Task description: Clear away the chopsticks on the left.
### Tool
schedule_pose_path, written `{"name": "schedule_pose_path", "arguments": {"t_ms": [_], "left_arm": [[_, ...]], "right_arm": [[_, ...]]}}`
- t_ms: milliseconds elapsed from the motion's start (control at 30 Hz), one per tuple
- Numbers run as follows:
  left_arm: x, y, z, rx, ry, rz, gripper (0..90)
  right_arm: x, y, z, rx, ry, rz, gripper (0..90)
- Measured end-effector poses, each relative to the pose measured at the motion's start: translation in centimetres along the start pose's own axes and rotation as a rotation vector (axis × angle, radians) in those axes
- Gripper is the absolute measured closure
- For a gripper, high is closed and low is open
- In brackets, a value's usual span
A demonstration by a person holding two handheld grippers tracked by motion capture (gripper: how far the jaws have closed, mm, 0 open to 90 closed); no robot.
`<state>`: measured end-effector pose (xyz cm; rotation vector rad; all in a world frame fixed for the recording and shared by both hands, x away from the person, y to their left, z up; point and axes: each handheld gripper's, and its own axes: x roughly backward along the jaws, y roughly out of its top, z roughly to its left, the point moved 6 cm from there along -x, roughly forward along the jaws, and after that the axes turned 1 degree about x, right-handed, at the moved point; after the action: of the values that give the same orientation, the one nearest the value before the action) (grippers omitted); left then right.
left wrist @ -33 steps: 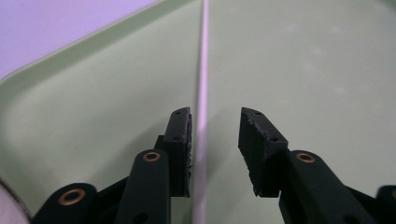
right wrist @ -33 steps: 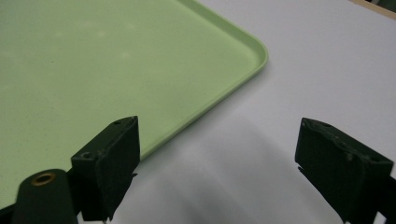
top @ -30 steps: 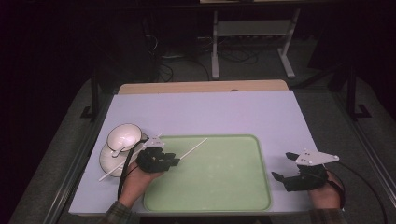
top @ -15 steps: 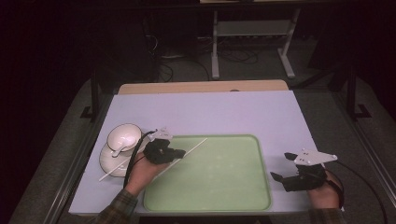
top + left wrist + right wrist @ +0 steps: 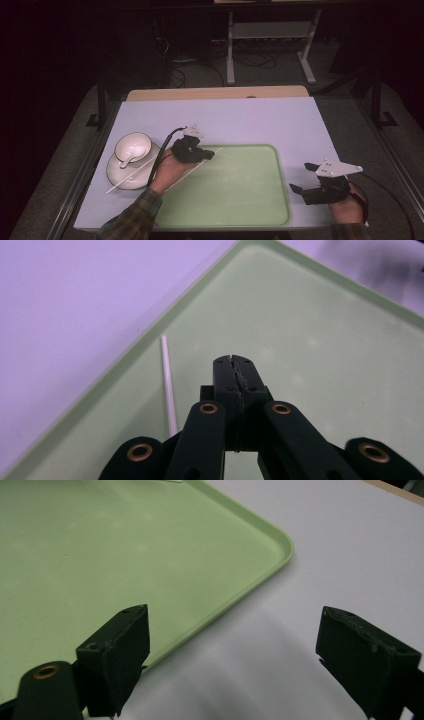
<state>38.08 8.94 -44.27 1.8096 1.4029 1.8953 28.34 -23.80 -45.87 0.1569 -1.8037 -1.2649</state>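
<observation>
Spanning table (image 5: 225,117): green tray (image 5: 240,200); plate (image 5: 116,175) with bowl (image 5: 132,146) at left; chopstick (image 5: 192,167) crossing tray's rim. Left claw (image 5: 209,155) jaws together beside chopstick, gripping nothing; right claw (image 5: 300,181) jaws apart.

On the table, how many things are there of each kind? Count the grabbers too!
Green tray: 1
White plate: 1
White bowl: 1
White spoon: 1
White chopstick: 1
Grippers: 2, the left gripper and the right gripper
Total: 7
</observation>
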Motion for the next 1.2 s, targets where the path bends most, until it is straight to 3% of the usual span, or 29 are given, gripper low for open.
{"name": "schedule_pose_path", "arguments": {"t_ms": [133,267,400,500,567,733,900,1033,1200], "left_arm": [[-1.3,1.3,-0.1,0.001,-0.023,0.003,89.8],[-2.5,2.1,0.1,-0.039,0.018,0.037,89.8],[-3.2,2.9,0.3,-0.032,0.018,0.037,89.8],[-4.0,3.0,0.5,-0.038,0.021,0.055,89.8],[-4.5,3.1,0.7,-0.02,0.013,0.052,89.8],[-5.8,2.6,1.9,-0.019,0.068,0.108,89.8],[-6.5,2.0,2.6,-0.005,0.079,0.127,89.8],[-7.1,1.9,2.7,0.006,0.08,0.111,89.9],[-6.6,1.6,3.1,-0.004,0.125,0.118,89.9]], "right_arm": [[-0.1,0.0,0.0,-0.002,0.0,0.007,13.1],[0.0,0.2,0.1,0.008,0.002,-0.003,13.1],[0.0,0.2,0.0,-0.002,0.001,-0.007,13.1],[-0.1,0.1,0.0,0.006,0.005,0.001,13.1],[-0.1,0.0,0.0,0.0,0.004,0.002,13.1],[-0.1,0.1,0.1,0.009,0.004,0.001,13.1],[0.1,0.0,-0.1,-0.003,0.002,-0.01,13.1],[0.3,-0.1,-0.4,-0.003,-0.004,-0.013,13.1],[0.3,-0.1,-0.3,-0.002,-0.004,-0.012,13.1]]}}
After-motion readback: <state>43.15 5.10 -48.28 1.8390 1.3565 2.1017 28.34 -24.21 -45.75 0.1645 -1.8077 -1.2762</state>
